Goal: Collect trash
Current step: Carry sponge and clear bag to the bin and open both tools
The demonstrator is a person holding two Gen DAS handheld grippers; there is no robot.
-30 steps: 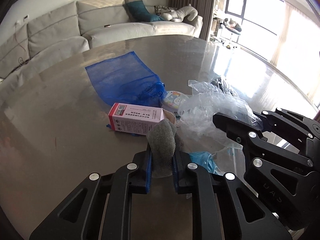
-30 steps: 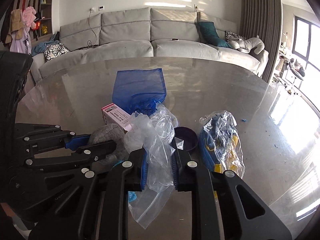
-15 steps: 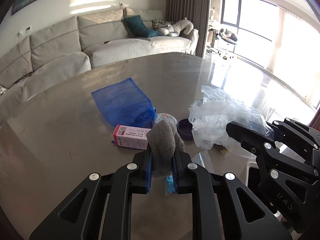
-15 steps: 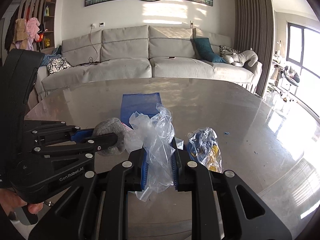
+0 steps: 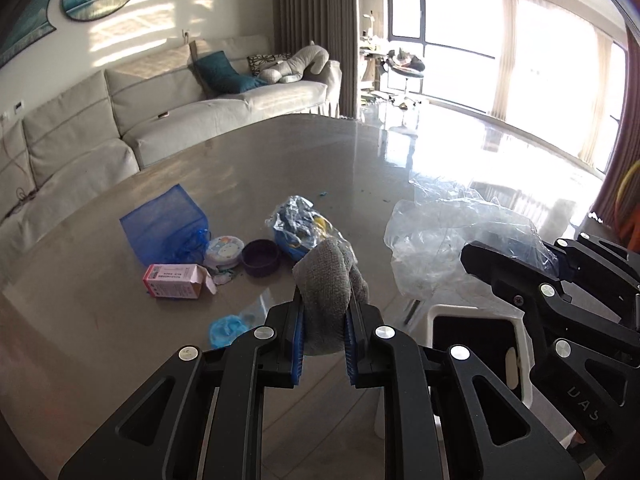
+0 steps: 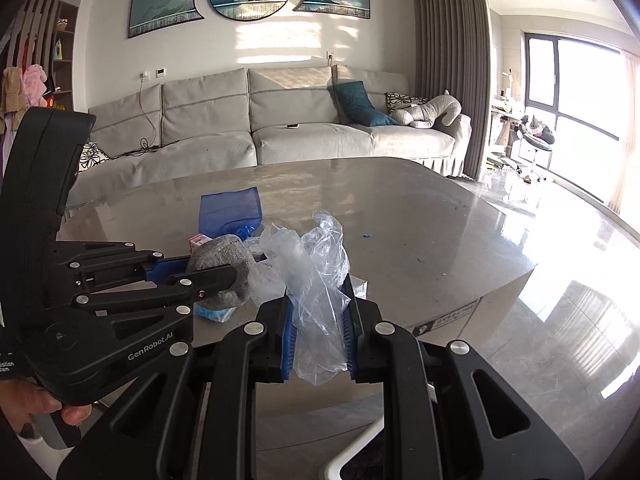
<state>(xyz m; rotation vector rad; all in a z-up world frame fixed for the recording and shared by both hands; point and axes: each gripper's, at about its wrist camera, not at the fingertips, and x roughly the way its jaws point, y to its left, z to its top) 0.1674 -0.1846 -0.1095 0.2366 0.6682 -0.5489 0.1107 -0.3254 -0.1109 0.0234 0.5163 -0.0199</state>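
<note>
I hold my left gripper (image 5: 323, 332) pinched on a grey cloth wad (image 5: 328, 280) and my right gripper (image 6: 319, 334) pinched on a clear plastic bag (image 6: 310, 264), both lifted off the near edge of the bench (image 5: 100, 264). A white bin (image 5: 476, 344) with a dark opening stands on the floor below, near right. To drop cleanly, I judge each load should hang right above that opening before the jaws part, the floppy bag lowest. A pink carton (image 5: 176, 286), a dark bowl (image 5: 261, 257) and a blue mesh bag (image 5: 166, 228) lie uncollected farther left.
</note>
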